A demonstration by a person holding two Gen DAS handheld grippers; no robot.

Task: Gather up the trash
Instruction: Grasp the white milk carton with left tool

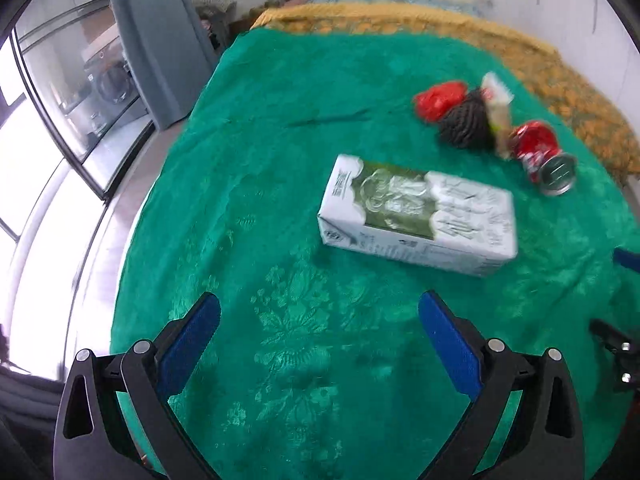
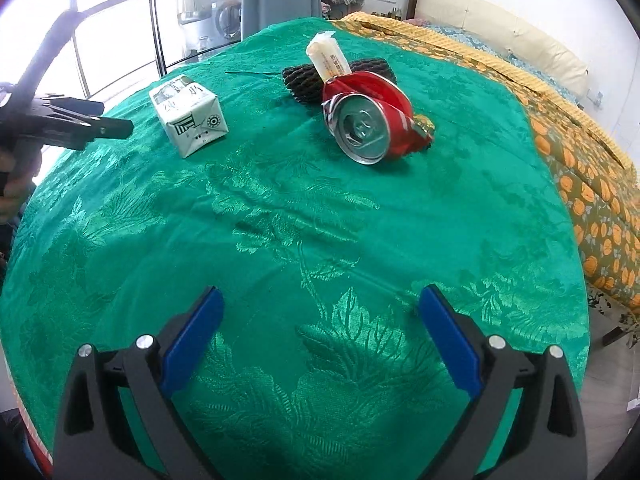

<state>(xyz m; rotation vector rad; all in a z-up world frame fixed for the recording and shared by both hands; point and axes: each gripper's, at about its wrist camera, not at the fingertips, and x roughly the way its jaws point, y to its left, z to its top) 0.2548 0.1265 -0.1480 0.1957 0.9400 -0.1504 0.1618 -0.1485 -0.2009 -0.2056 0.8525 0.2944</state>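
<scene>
Both grippers hover low over the green cloth [image 2: 280,220] on the bench, the left gripper [image 1: 319,320] and right gripper [image 2: 322,314] each with fingers spread wide and holding nothing. The white carton [image 1: 416,216] lies on its side just ahead of the left gripper, with the crushed red can [image 2: 370,122], a dark mesh roll [image 2: 304,80] and a wrapper [image 2: 328,56] clustered beyond. Only the left view shows a red crumpled piece [image 1: 440,98] behind the roll; only the right view shows the can's open top.

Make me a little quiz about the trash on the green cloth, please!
1. True or false: the white carton lies on its side on the green cloth.
2. What color is the crushed can?
3. Are the left gripper and right gripper open or shut?

Key: 1 true. 2 red. 3 both open, holding nothing.
</scene>
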